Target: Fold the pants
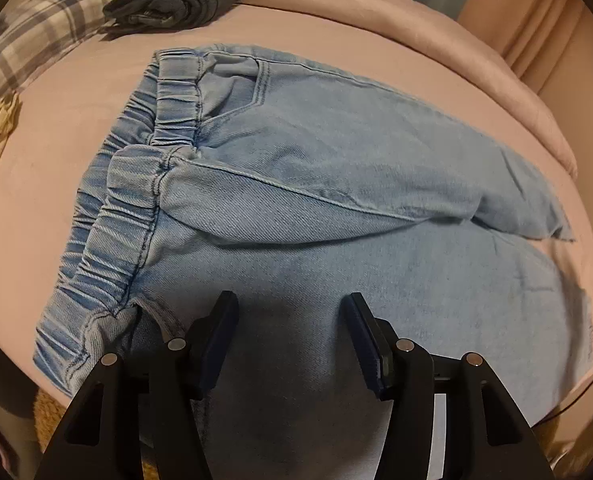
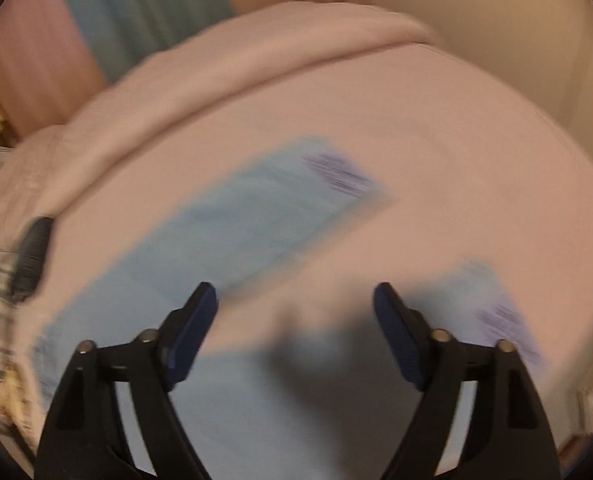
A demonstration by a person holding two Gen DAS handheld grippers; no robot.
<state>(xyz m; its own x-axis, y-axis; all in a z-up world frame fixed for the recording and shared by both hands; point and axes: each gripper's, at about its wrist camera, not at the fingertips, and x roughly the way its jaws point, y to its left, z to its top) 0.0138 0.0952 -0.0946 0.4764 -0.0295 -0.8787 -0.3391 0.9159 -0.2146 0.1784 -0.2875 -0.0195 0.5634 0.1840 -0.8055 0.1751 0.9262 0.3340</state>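
Denim pants [image 1: 316, 208] lie spread on the bed [image 1: 56, 184] under both tools, left tool [image 1: 288, 308] half open, right tool [image 2: 294, 292] wide, both empty, so I should pinch one leg's edge cleanly.

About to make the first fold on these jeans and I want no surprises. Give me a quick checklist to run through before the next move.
1. Jeans lie on the pink bedspread, legs apart: ok.
2. Fabric smooth: not ok, a ridge of denim runs across the middle.
3. Left tool open, nothing pinched: ok.
4. Right tool open and empty: ok.
5. Leg hems in the right wrist view: cannot tell, heavily blurred.
6. Dark folded garment clear of the jeans: ok.
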